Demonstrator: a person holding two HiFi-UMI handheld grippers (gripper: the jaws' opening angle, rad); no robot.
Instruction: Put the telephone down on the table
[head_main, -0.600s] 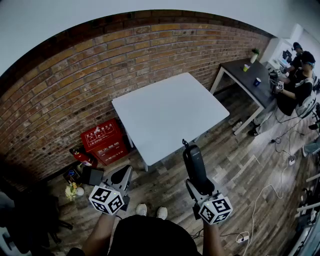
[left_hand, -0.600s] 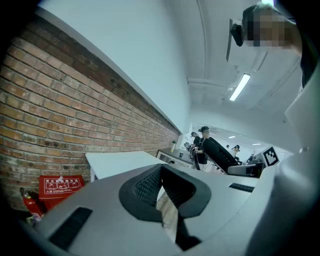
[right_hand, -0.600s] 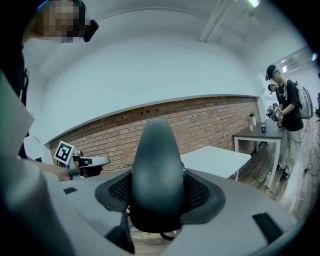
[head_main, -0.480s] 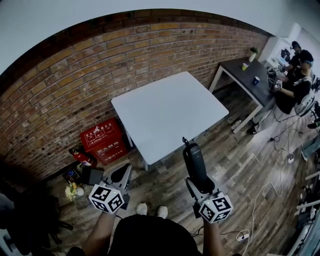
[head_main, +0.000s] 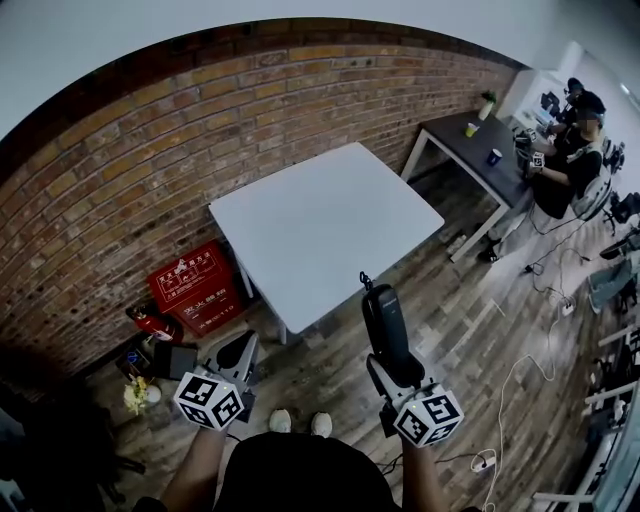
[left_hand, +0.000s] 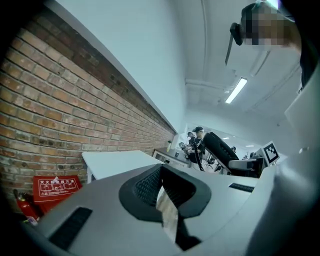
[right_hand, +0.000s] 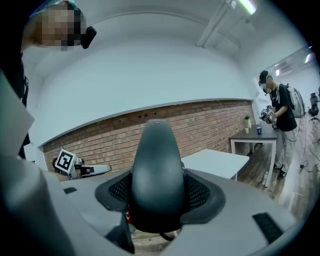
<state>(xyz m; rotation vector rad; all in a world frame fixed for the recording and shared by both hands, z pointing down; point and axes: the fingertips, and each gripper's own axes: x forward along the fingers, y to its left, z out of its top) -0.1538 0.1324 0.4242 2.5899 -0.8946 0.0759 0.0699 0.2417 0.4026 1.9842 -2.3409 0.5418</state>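
— Right claw (head_main: 398, 372), condition?
— Clamped on one black plastic telephone handset (head_main: 385, 322). The handset is held in the air above the wooden plank floor (head_main: 330, 385), just short of the near edge of the white square bench (head_main: 320, 225), far end pointing at the bench.
— Left claw (head_main: 238, 355)?
— Jaws together, empty, near the bench's near-left corner.

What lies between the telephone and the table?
Only bare wood floor, in the head view; the right gripper holds the telephone short of the table.
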